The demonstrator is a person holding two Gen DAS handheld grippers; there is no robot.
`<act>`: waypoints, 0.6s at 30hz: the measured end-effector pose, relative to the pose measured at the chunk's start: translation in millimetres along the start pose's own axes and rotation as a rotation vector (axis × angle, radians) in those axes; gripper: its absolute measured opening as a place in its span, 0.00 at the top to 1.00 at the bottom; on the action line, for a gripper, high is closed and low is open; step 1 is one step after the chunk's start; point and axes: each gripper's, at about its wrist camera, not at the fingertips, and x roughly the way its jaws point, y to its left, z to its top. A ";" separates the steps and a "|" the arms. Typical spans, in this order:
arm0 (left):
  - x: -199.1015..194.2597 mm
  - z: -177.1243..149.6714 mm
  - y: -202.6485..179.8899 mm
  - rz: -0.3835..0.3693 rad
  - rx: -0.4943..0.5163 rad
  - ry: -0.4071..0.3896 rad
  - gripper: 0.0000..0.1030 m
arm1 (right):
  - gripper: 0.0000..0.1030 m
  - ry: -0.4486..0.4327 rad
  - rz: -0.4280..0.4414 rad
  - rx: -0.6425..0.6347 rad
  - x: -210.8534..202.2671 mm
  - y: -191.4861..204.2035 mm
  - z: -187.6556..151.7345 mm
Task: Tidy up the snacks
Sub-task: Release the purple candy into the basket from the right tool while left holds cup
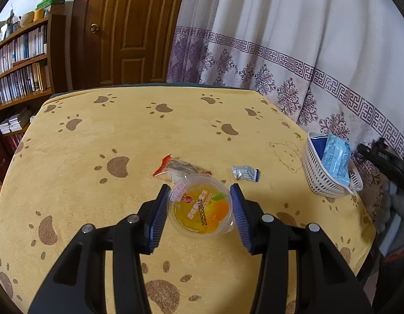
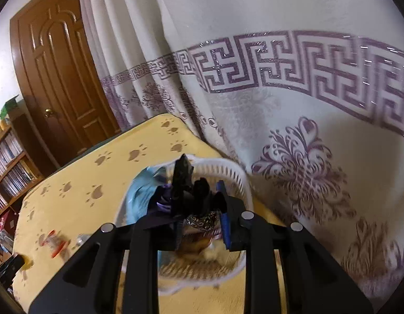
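My left gripper [image 1: 200,191] is shut on a clear round jelly cup [image 1: 202,209] with orange filling; the blue pads press its two sides just above the yellow paw-print tablecloth [image 1: 97,136]. Behind the cup lie a red-and-white packet [image 1: 181,168] and a small silver packet [image 1: 245,173]. A white slatted basket [image 1: 317,180] at the table's right edge holds a light blue packet [image 1: 335,157]. In the right wrist view my right gripper [image 2: 199,204] is shut on a dark black-and-purple snack packet [image 2: 186,183], held over the basket [image 2: 228,167] beside the blue packet [image 2: 141,193].
A white curtain with purple pattern [image 2: 280,78] hangs close behind the basket and the table's right side. A brown door [image 1: 123,31] and a bookshelf [image 1: 21,60] stand beyond the far left. A blurred dark shape [image 1: 380,154] sits at the right edge near the basket.
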 end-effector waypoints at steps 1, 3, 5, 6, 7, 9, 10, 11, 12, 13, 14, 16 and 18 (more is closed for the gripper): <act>0.3 -0.1 -1.5 -0.002 0.003 0.001 0.54 | 0.77 0.008 -0.005 0.003 8.4 -1.2 4.1; 0.7 -0.2 -3.7 -0.005 0.007 0.003 0.54 | 0.77 0.024 -0.008 0.000 21.8 -0.9 9.2; 2.0 -0.1 -5.0 -0.013 0.004 0.009 0.54 | 0.76 0.031 -0.022 0.001 32.9 -1.5 11.3; 2.3 -0.2 -5.8 -0.014 0.004 0.011 0.54 | 0.75 0.036 -0.022 0.003 39.6 -2.0 13.0; 3.0 0.1 -6.9 -0.012 0.007 0.012 0.54 | 0.72 0.045 -0.017 0.005 44.2 -2.3 13.8; 4.0 0.2 -9.0 -0.012 0.012 0.013 0.54 | 0.59 0.047 -0.007 0.013 47.9 -2.8 13.7; 4.6 0.4 -10.0 -0.013 0.015 0.014 0.54 | 0.51 0.040 0.000 0.018 46.6 -3.4 12.8; 5.3 0.6 -11.0 -0.014 0.017 0.015 0.54 | 0.50 0.027 0.008 0.023 44.1 -4.7 11.4; 6.0 0.8 -12.5 -0.016 0.021 0.015 0.54 | 0.50 0.022 0.008 0.023 42.7 -3.5 10.6; 7.0 1.1 -14.6 -0.019 0.025 0.016 0.54 | 0.50 0.019 0.012 0.023 40.4 -4.0 9.3; 7.9 1.4 -17.1 -0.024 0.030 0.018 0.54 | 0.50 0.017 0.019 0.027 37.6 -4.6 7.8; 8.8 1.3 -22.8 -0.033 0.042 0.018 0.54 | 0.50 0.014 0.026 0.028 32.9 -4.6 5.1; 9.0 1.3 -27.6 -0.039 0.052 0.018 0.54 | 0.50 0.011 0.033 0.033 28.7 -6.1 2.4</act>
